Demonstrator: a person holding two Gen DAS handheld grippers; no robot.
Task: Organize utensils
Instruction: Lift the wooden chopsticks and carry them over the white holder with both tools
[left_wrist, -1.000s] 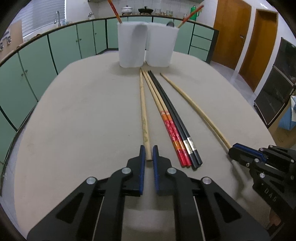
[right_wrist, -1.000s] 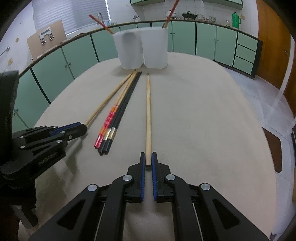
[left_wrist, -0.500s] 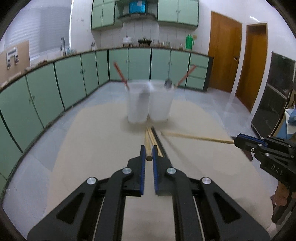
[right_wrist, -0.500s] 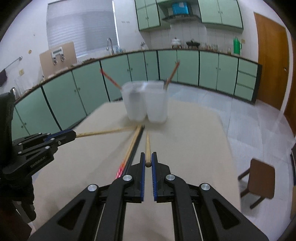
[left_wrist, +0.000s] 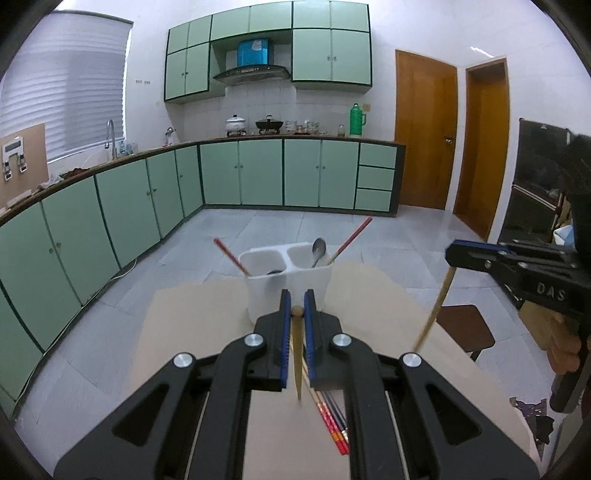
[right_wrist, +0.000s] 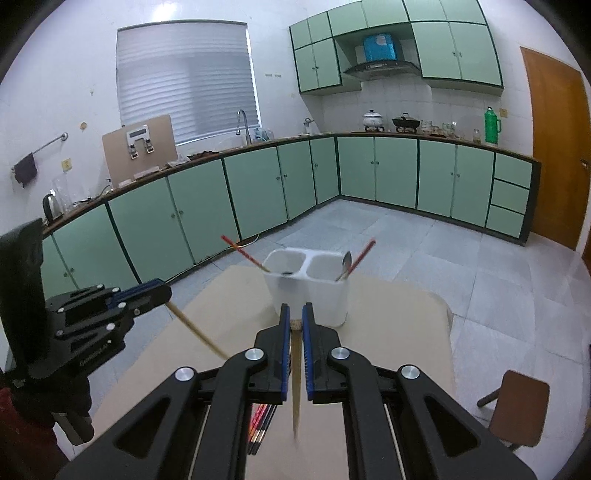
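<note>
My left gripper (left_wrist: 296, 310) is shut on a plain wooden chopstick (left_wrist: 297, 358) that hangs down from its tips, high above the table. My right gripper (right_wrist: 294, 324) is shut on another wooden chopstick (right_wrist: 295, 384), also hanging down. Each gripper shows in the other view, the right one (left_wrist: 452, 253) with its chopstick (left_wrist: 432, 314), the left one (right_wrist: 164, 291) with its chopstick (right_wrist: 195, 330). A white two-compartment holder (left_wrist: 288, 280) stands at the table's far end with red chopsticks and a spoon (left_wrist: 318, 251) in it; it also shows in the right wrist view (right_wrist: 306, 288).
Red and black chopsticks (left_wrist: 332, 424) lie on the beige table (left_wrist: 192, 325); they also show in the right wrist view (right_wrist: 262, 424). A brown stool (right_wrist: 517, 402) stands to the right of the table. Green kitchen cabinets line the walls.
Both grippers have lifted their chopsticks off the table and risen high. The chopsticks now hang down from the tips instead of lying flat.
</note>
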